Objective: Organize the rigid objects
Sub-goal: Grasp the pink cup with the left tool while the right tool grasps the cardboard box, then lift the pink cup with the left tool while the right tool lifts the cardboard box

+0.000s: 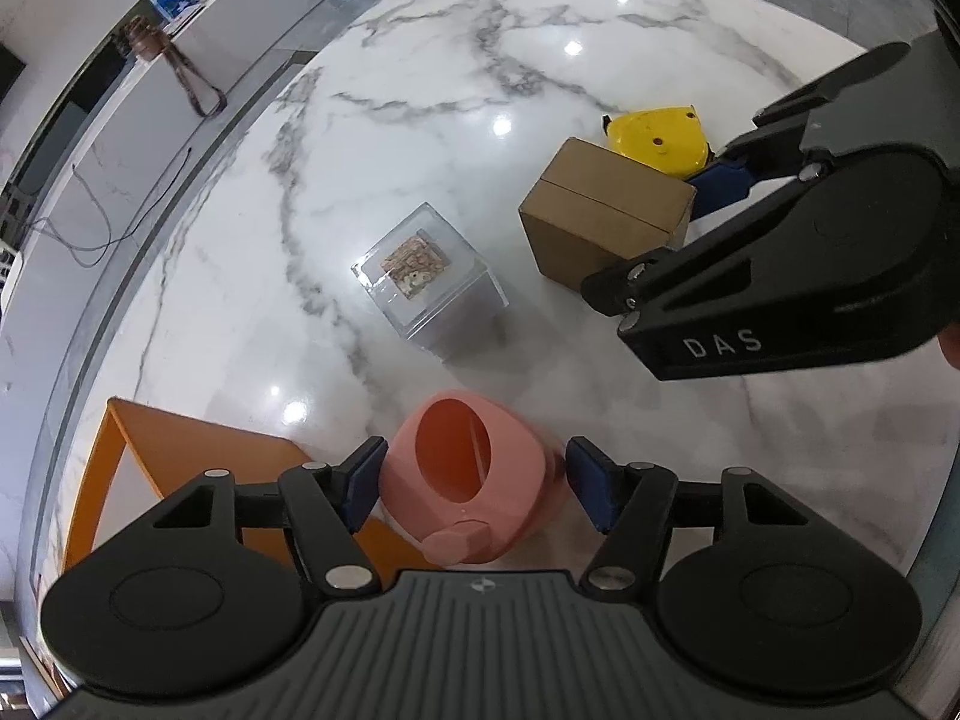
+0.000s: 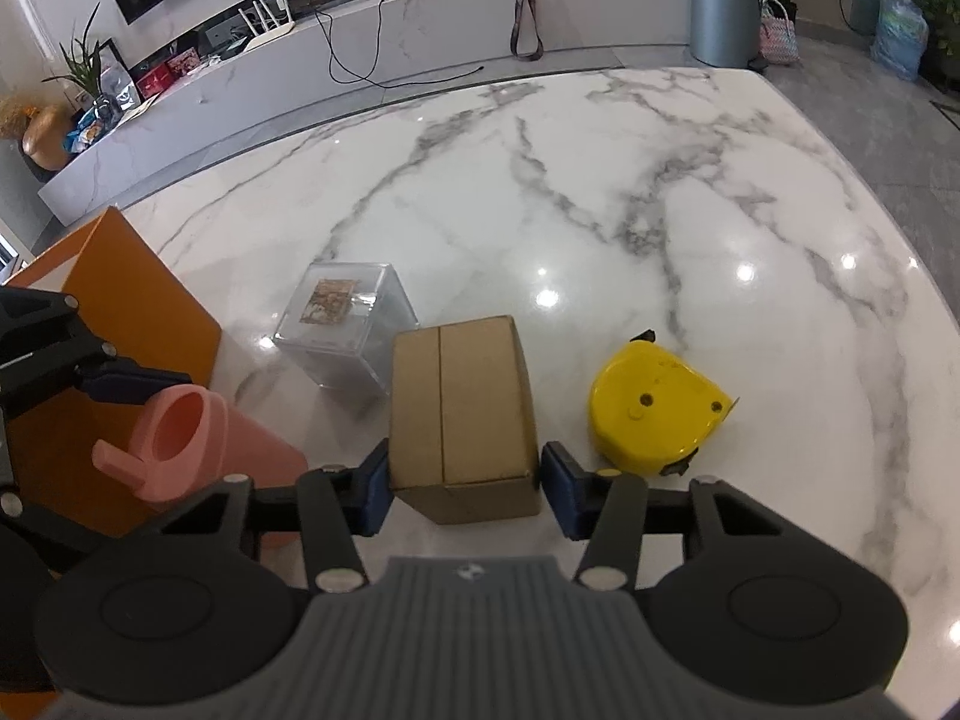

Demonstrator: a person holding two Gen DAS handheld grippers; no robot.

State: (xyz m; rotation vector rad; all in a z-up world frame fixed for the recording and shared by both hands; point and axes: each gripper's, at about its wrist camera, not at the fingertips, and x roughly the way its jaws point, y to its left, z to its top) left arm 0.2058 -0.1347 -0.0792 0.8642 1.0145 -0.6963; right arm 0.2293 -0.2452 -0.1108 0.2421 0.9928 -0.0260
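Note:
A pink cup (image 1: pixel 465 489) stands between the pads of my left gripper (image 1: pixel 477 489). The jaws are wide; the left pad touches or nearly touches it, the right pad stands apart. The cup also shows in the right wrist view (image 2: pixel 186 438). A brown cardboard box (image 2: pixel 462 414) sits between the pads of my right gripper (image 2: pixel 465 489), with a small gap at the right pad. The box also shows in the left wrist view (image 1: pixel 606 213). A yellow tape measure (image 2: pixel 654 408) lies to the right of the box. A clear plastic cube (image 2: pixel 348 324) stands to its left.
An orange box (image 2: pixel 120 324) stands at the table's left, just behind the cup; it also shows in the left wrist view (image 1: pixel 180 468). The white marble table (image 2: pixel 600 210) stretches far and right. A low marble counter (image 2: pixel 420 30) and a grey bin (image 2: pixel 723 6) lie beyond it.

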